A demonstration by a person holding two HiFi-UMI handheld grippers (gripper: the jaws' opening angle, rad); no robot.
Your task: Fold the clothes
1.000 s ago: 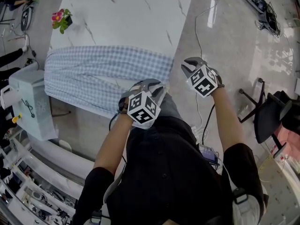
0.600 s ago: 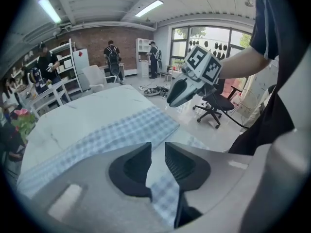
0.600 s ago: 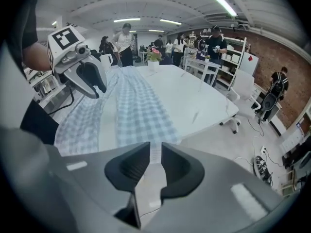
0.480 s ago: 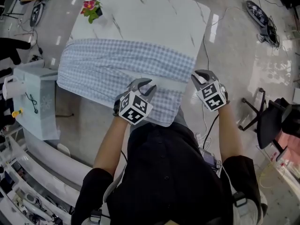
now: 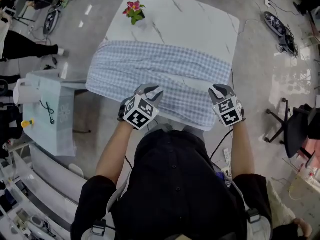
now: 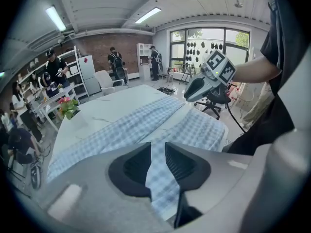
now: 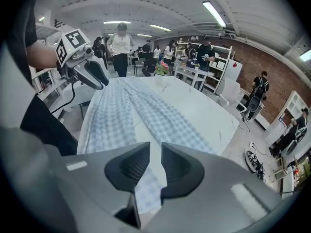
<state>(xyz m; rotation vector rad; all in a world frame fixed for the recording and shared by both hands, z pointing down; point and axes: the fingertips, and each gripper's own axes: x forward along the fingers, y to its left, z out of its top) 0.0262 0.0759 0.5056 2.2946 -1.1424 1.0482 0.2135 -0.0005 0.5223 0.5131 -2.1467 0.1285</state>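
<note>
Checked cloth, pinched in your left gripper and right gripper, was drawn flat across the table, ready for folding.

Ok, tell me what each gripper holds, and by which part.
Both pinch the checked garment along its near edge: left gripper left of middle, right gripper near the right end.

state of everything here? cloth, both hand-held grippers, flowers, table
checked cloth: spread across the table, near edge pinched in two places
left hand-held gripper: shut on the cloth's near edge
right hand-held gripper: shut on the cloth's near edge
flower pot: standing at the table's far corner, clear of the cloth
table: far part bare, near part under the cloth
</note>
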